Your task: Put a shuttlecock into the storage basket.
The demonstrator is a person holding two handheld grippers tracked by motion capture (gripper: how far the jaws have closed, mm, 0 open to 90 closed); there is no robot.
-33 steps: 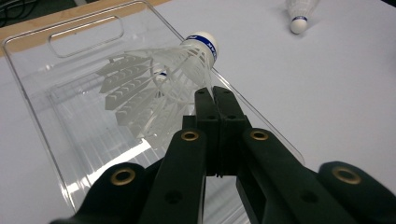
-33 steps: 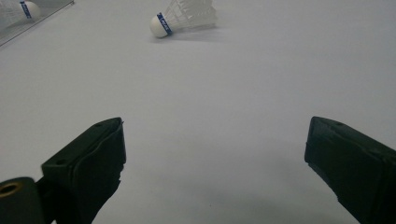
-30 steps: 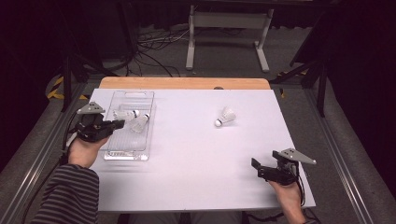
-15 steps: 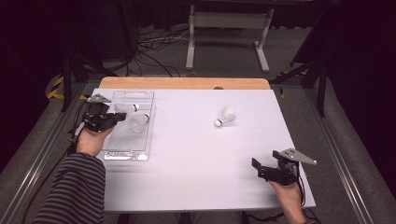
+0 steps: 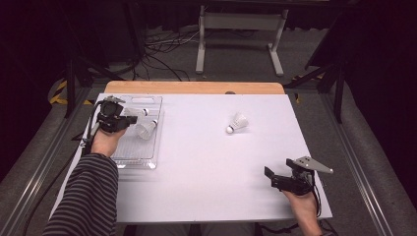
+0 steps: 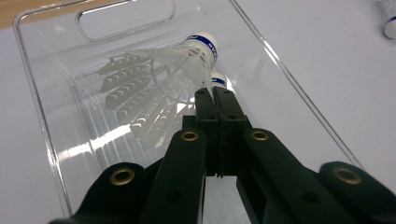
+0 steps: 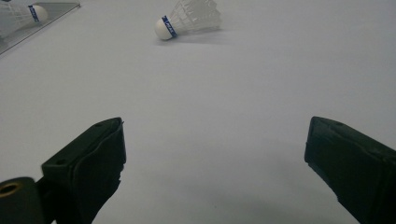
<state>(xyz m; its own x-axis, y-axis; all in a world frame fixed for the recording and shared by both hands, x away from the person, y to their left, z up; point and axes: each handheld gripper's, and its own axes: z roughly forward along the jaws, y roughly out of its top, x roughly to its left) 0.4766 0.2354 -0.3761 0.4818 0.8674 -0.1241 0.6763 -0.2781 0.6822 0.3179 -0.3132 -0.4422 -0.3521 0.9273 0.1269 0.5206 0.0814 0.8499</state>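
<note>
Overhead, left gripper (image 5: 129, 123) pinching shuttlecock (image 5: 146, 129) above tray (image 5: 142, 160), forearm extended

The shuttlecock (image 6: 159, 79) pinched in the black left gripper (image 6: 215, 100) has white feathers and a white cork ringed by a blue band. The tray (image 5: 147, 162) under it is clear plastic. At two o'clock from it, a matching white, blue-banded shuttlecock (image 5: 237, 123) lies on the white table (image 5: 206, 182). The right gripper (image 5: 269, 176) is black with a grey plate. The left sleeve (image 5: 88, 196) is striped black and grey.
</note>
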